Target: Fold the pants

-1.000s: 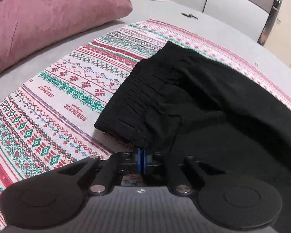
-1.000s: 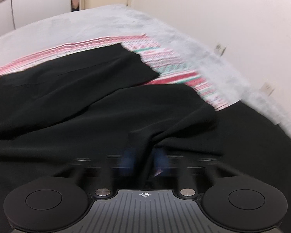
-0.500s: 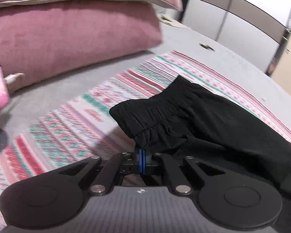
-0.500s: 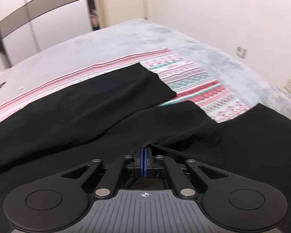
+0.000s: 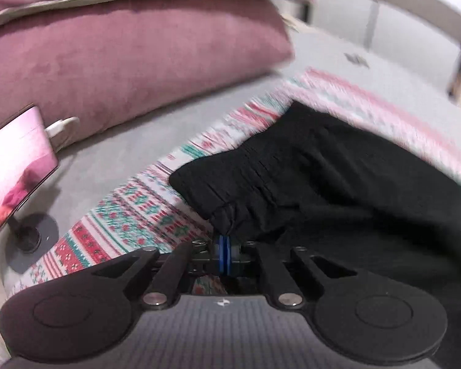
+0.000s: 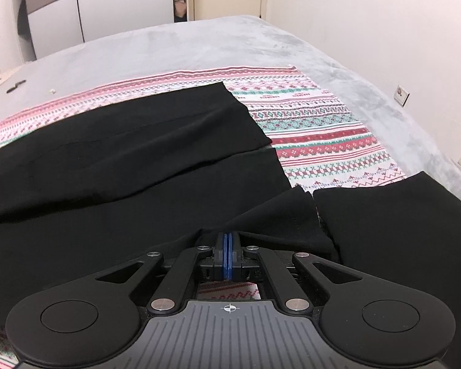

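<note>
The black pants (image 6: 138,160) lie across a patterned cloth (image 6: 316,129) on the bed (image 6: 199,43). The left gripper (image 5: 223,253) pinches the gathered waistband; its jaws have just been opening, so that corner could slip. The right gripper (image 6: 227,256), fingers pressed together, nips a leg edge — smooth, limp fabric apt to sag and wrinkle.

Matt black cloth pants (image 6: 138,160), velvety pink pillow (image 5: 123,61) – glossy phone (image 5: 12,166)
</note>
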{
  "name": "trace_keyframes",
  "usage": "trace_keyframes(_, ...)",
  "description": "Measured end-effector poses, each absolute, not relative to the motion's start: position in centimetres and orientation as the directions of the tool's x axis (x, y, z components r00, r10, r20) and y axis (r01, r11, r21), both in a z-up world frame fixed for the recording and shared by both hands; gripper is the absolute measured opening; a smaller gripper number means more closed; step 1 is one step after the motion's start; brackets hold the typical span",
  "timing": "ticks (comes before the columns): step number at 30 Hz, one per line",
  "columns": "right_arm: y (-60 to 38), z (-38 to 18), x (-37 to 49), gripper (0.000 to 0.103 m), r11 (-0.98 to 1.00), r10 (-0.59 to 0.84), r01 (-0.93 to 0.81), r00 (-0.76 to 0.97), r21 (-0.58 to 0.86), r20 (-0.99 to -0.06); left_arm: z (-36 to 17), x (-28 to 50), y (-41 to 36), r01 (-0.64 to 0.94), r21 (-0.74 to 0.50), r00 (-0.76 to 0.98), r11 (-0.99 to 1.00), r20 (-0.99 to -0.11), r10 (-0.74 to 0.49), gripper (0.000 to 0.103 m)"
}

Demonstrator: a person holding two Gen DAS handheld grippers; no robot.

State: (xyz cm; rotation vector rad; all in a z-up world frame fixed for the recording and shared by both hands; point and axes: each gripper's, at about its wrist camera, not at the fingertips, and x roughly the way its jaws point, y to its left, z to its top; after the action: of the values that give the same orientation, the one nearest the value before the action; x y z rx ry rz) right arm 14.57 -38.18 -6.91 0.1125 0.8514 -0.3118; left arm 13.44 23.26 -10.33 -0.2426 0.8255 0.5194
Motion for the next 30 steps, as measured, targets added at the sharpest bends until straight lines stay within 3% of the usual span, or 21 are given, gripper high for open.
trace_keyframes(2,-38.3,-6.9,14.5,0.005,0.947,-0.232,0.319,0.61,-0.033,-0.758,-10.6,13.7,22.6,-0.499,0.007,0.55,0.867,-0.77,0.323,0.047)
trace_keyframes(4,-38.0,-6.4,14.2,0.008,0.944,-0.247,0.327,0.617,-0.042,-0.747,-10.3,13.6,21.8,-0.464,0.019,0.561,0.886,-0.767,0.31,0.073)
trace_keyframes(6,-38.1,-5.4,13.5,0.012,0.939,-0.252,0.345,0.646,-0.019,-0.72,-9.5,13.2,21.0,-0.431,0.033,0.584,0.902,-0.752,0.306,0.081)
trace_keyframes(9,-38.3,-4.5,13.3,0.018,0.932,-0.275,0.363,0.665,-0.022,-0.694,-8.6,13.4,19.6,-0.379,0.052,0.619,0.924,-0.728,0.295,0.082)
trace_keyframes(15,-37.9,-4.5,15.2,0.02,0.935,-0.284,0.353,0.671,-0.042,-0.685,-7.4,16.3,16.9,-0.245,0.09,0.651,0.965,-0.722,0.233,0.086)
trace_keyframes(18,-38.0,-4.5,16.6,0.032,0.936,-0.268,0.352,0.676,-0.019,-0.686,-7.0,18.3,16.5,-0.209,0.085,0.656,0.974,-0.727,0.204,0.086)
trace_keyframes(25,-37.5,-5.4,20.5,0.038,0.95,-0.235,0.311,0.657,-0.027,-0.716,-7.7,22.8,17.2,-0.148,0.059,0.646,0.987,-0.75,0.141,0.087)
trace_keyframes(30,-39.0,-5.4,24.2,0.055,0.945,-0.23,0.328,0.652,-0.005,-0.723,-8.0,26.4,17.9,-0.123,0.064,0.648,0.99,-0.751,0.129,0.093)
